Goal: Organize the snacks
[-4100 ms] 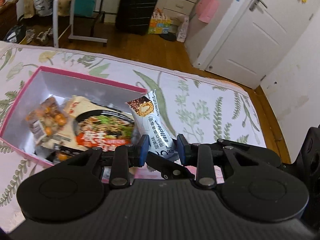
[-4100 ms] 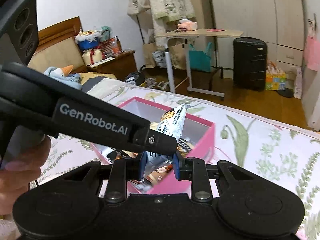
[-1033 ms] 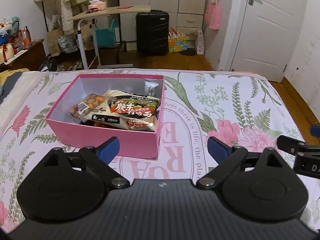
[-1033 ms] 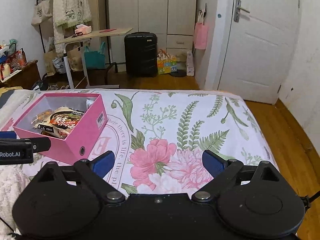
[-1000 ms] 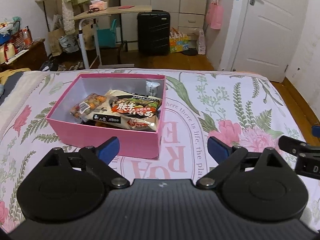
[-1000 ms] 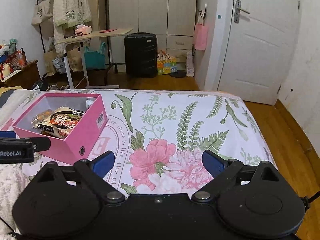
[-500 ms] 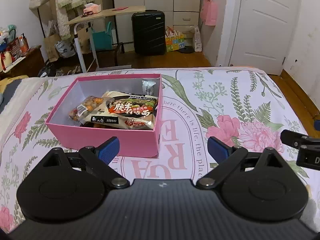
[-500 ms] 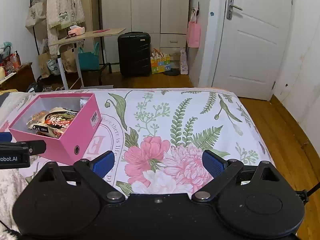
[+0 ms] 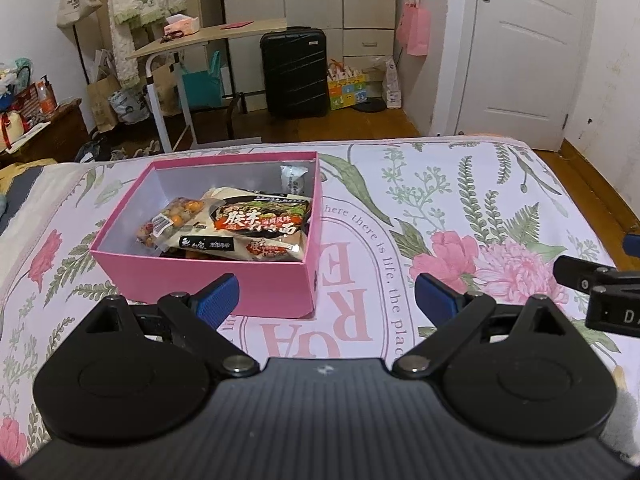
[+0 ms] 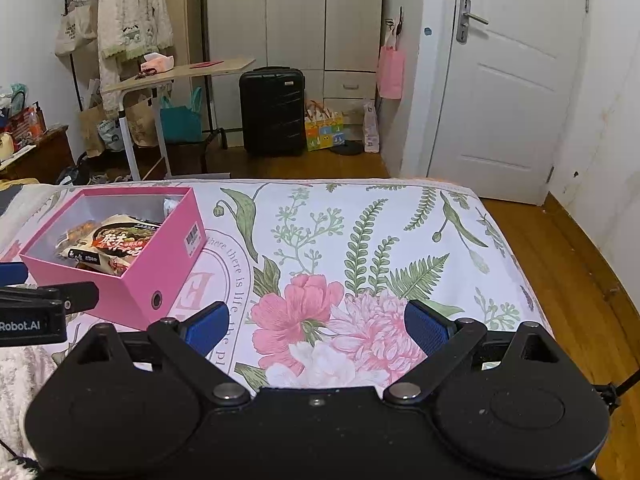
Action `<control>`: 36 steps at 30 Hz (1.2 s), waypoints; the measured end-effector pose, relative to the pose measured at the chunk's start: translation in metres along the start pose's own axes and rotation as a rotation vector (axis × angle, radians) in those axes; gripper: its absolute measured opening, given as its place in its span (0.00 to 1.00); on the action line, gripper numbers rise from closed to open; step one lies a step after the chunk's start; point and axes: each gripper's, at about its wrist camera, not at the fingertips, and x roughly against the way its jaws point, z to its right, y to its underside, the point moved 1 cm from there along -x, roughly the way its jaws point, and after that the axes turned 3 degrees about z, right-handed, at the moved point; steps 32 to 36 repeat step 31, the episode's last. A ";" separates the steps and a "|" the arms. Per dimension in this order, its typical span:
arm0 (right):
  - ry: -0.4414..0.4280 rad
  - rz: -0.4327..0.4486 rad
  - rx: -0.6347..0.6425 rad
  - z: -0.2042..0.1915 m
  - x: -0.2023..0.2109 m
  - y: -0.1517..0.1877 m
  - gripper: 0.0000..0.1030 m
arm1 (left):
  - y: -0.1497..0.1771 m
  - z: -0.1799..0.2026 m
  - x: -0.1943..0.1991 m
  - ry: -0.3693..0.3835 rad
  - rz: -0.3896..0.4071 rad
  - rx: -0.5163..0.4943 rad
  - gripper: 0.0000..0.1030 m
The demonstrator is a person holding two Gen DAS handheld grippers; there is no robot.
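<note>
A pink box (image 9: 208,280) sat on the left of the floral bedspread (image 9: 460,200), holding a bag of round orange snacks (image 9: 172,220) beside a noodle packet (image 9: 256,224), with a small white packet (image 9: 294,180) upright in its far right corner; the left gripper (image 9: 326,300) hovered just short of the box, fingers spread wide and empty; the right gripper (image 10: 316,326) hung over the pink blooms, equally wide and empty.

Box (image 9: 208,276) placed on the bed (image 9: 460,200), snack packets (image 9: 256,228) laid inside it, suitcase (image 9: 294,72) and door (image 9: 520,52) seen behind the bed.
</note>
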 end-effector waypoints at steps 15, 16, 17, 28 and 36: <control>0.010 -0.020 0.008 -0.001 -0.005 0.002 0.94 | 0.007 0.005 -0.012 -0.046 -0.027 -0.031 0.93; 0.010 -0.025 0.004 -0.001 -0.005 0.002 0.94 | 0.007 0.005 -0.012 -0.041 -0.029 -0.028 0.93; 0.010 -0.033 -0.001 -0.001 -0.007 0.002 0.94 | 0.007 0.005 -0.012 -0.036 -0.031 -0.025 0.93; 0.005 -0.079 -0.042 0.007 -0.016 0.006 0.94 | 0.009 0.004 -0.015 -0.019 -0.048 -0.002 0.93; 0.006 -0.078 -0.033 0.006 -0.016 0.005 0.94 | 0.008 0.003 -0.014 -0.013 -0.050 0.003 0.93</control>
